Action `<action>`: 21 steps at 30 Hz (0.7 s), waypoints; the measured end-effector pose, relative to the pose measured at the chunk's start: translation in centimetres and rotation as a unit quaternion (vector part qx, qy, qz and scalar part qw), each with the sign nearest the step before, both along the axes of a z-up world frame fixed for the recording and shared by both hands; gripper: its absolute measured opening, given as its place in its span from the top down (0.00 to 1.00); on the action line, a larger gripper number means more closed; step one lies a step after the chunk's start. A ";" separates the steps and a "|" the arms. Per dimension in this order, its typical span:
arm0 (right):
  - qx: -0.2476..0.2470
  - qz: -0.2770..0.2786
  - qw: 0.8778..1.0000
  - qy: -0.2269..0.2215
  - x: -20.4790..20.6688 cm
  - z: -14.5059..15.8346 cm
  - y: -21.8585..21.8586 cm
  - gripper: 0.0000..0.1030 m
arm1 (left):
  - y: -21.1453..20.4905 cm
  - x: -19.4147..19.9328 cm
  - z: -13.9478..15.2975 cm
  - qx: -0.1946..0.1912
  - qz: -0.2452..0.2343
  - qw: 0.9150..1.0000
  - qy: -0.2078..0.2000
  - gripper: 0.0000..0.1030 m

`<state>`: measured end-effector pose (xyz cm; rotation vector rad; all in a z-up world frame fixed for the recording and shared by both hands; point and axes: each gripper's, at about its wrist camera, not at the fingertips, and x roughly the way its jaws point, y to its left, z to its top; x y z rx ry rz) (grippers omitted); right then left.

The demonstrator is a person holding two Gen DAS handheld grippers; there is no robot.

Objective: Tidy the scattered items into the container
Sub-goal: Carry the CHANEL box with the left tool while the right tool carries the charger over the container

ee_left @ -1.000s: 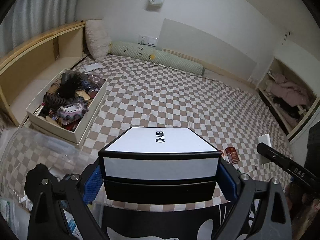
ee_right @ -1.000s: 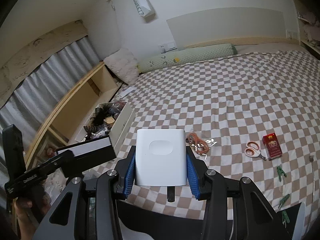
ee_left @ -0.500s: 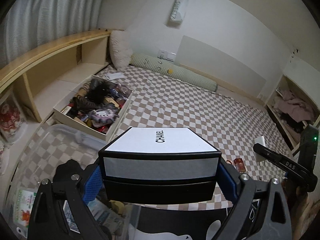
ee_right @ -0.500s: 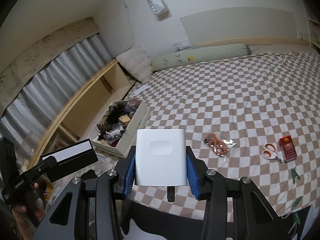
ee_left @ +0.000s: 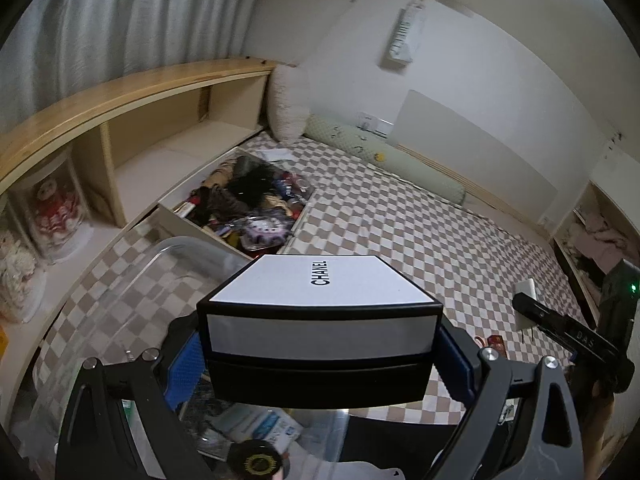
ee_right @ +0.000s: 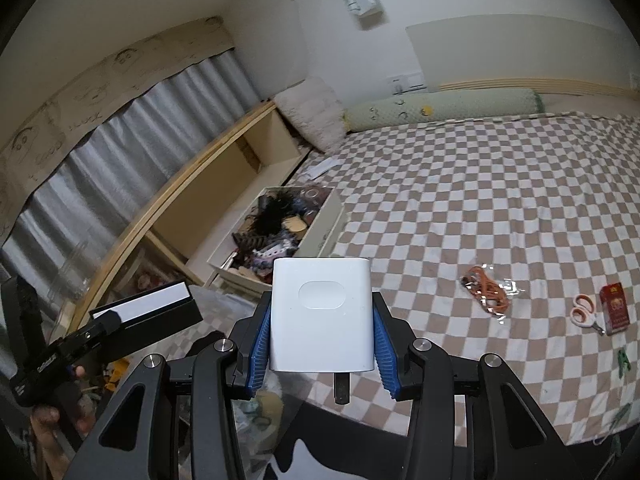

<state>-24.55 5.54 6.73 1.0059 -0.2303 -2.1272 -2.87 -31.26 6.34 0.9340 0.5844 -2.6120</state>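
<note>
Left wrist view: your left gripper (ee_left: 320,354) clamps the Chanel box (ee_left: 320,320) over the clear plastic bin (ee_left: 160,276). Right wrist view: your right gripper (ee_right: 321,344) grips the white charger (ee_right: 321,316) above the checkered bed (ee_right: 480,208)

Scissors (ee_right: 585,310) just left of cigarette pack (ee_right: 615,314) on bed (ee_right: 500,200); cable bundle (ee_right: 486,293) farther left.
</note>
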 end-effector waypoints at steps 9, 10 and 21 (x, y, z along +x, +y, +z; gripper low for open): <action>0.008 0.034 0.999 -0.003 1.3 -0.3 -3.5 0.55 | -1.5 -2.8 -2.6 0.010 0.054 0.998 -0.027 0.06; 0.009 0.039 0.999 -0.003 1.5 -0.4 -3.9 0.55 | -1.7 -2.9 -2.9 0.011 0.058 0.998 -0.030 0.06; 0.028 0.096 0.995 0.002 4.0 -0.9 -8.3 0.55 | -2.7 -4.0 -5.4 0.020 0.090 0.994 -0.052 0.06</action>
